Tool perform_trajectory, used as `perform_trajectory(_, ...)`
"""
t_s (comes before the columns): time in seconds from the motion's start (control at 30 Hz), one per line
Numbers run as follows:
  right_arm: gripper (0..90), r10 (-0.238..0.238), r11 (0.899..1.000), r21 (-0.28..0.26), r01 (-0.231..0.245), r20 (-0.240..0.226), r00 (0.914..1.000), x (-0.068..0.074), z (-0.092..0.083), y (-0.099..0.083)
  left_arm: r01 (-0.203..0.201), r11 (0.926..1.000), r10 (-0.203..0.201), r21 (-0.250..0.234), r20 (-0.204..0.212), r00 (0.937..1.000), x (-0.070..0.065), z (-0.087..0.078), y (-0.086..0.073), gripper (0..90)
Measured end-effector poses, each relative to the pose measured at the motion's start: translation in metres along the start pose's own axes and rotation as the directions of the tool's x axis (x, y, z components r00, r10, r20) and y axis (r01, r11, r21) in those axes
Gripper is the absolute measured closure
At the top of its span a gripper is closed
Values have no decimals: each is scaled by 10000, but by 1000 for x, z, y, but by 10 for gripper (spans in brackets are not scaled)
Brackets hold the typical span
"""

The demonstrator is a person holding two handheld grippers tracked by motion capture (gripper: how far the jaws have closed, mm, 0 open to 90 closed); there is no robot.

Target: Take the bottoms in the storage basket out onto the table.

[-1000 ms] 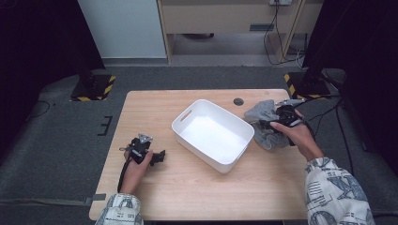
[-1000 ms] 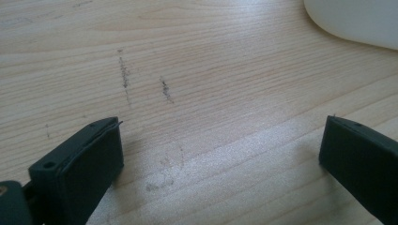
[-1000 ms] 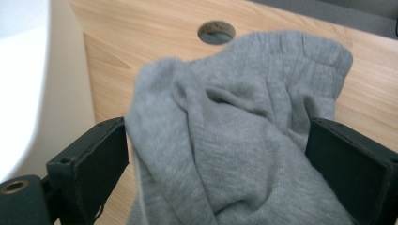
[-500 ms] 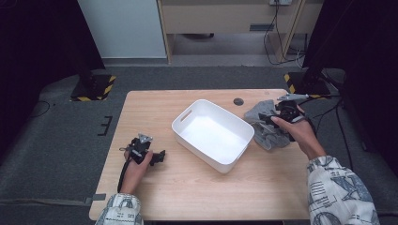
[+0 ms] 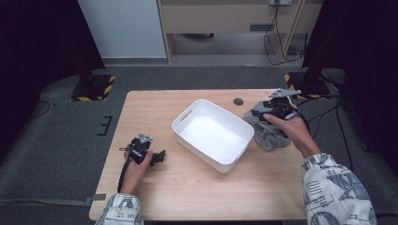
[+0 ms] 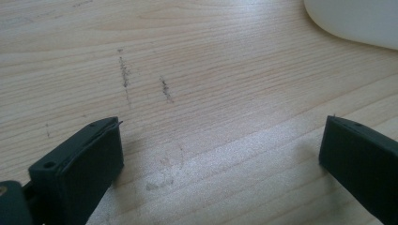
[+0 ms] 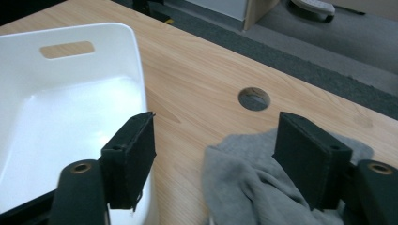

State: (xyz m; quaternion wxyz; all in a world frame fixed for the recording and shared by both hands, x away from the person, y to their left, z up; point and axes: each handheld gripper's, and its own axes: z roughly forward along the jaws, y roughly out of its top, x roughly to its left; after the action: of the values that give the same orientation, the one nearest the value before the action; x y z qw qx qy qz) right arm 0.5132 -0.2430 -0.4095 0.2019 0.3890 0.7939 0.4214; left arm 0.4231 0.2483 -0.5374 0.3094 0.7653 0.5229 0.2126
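A crumpled grey cloth point(image 5: 272, 138) lies on the wooden table point(image 5: 197, 187) at the right, just beside a white plastic bin point(image 5: 180, 123). My right gripper point(image 5: 277, 110) hovers over the cloth's far end. In the right gripper view its jaws point(image 7: 213, 140) have just been closing. They still stand apart, with the cloth point(image 7: 244, 187) lying loose between and below them. The bin's rim point(image 7: 136, 51) sits at their left. My left gripper point(image 5: 162, 156) rests low on the table's left side, open over bare wood point(image 6: 220, 154).
A round cable hole point(image 5: 238, 101) is in the tabletop beyond the bin and shows as the hole point(image 7: 254, 98) ahead of the right jaws. Black cables trail off the table's right edge. A corner of the bin point(image 6: 356, 23) lies ahead of the left gripper.
My right hand has lifted and shifted toward the far end of the cloth. The left hand has stayed where it was.
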Motion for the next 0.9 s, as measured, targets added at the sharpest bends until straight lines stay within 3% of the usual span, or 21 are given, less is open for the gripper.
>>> perform_trajectory(0.3,368,-404,9991,136,411,-459,9981,20,10,12,3,10000,-3,3,-8,10000,0,0,0,0)
perform_trajectory(0.57,415,-533,9982,241,547,-552,9971,36,21,20,2,10000,-2,5,-11,10000,0,0,0,0)
perform_trajectory(0.9,446,-777,9953,509,824,-882,9931,46,35,20,1,10000,-1,6,-10,10000,0,0,0,0)
